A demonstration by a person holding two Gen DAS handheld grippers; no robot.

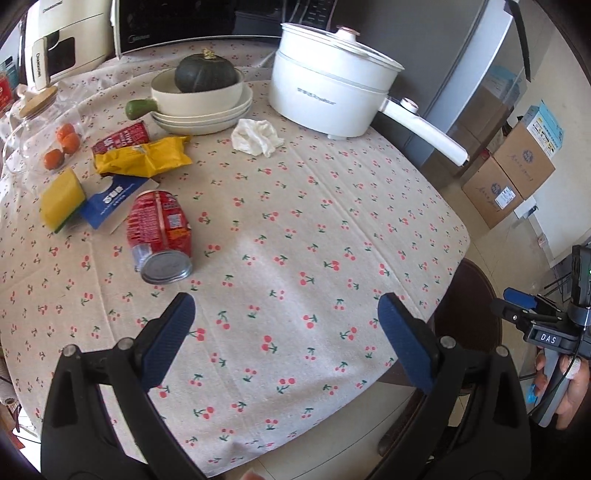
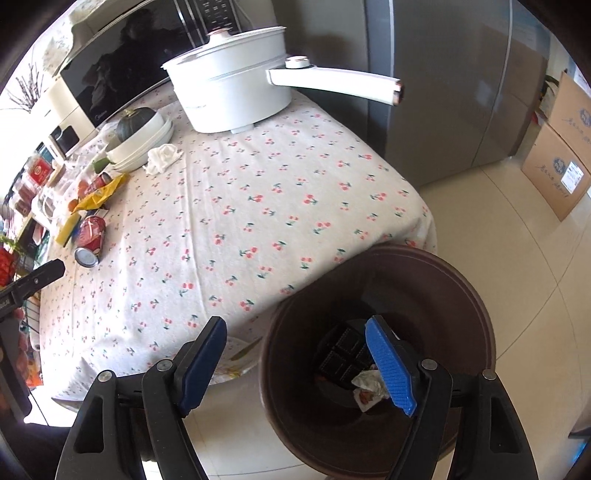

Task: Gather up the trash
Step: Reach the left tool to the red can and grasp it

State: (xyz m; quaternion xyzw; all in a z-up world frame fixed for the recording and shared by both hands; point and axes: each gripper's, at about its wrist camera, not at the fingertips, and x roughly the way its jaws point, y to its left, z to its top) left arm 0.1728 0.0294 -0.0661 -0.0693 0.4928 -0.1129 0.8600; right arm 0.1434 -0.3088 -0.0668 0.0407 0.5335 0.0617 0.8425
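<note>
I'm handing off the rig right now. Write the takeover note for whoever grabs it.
Left gripper: open, empty, over the table.
Right gripper: open, empty, above the brown bin.
Done: crumpled paper and a dark tray lie in the bin.
Left on the tablecloth: red can, yellow wrapper, blue carton, white tissue.

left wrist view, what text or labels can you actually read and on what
"DAS": white letters on the body of the right gripper, at the right edge.
Red can: dense label print, too small to read.
White pot: grey brand line, blurred.
Blue card: white characters, not legible.
Microwave: logo too faint.
Cardboard boxes: labels unreadable.
</note>
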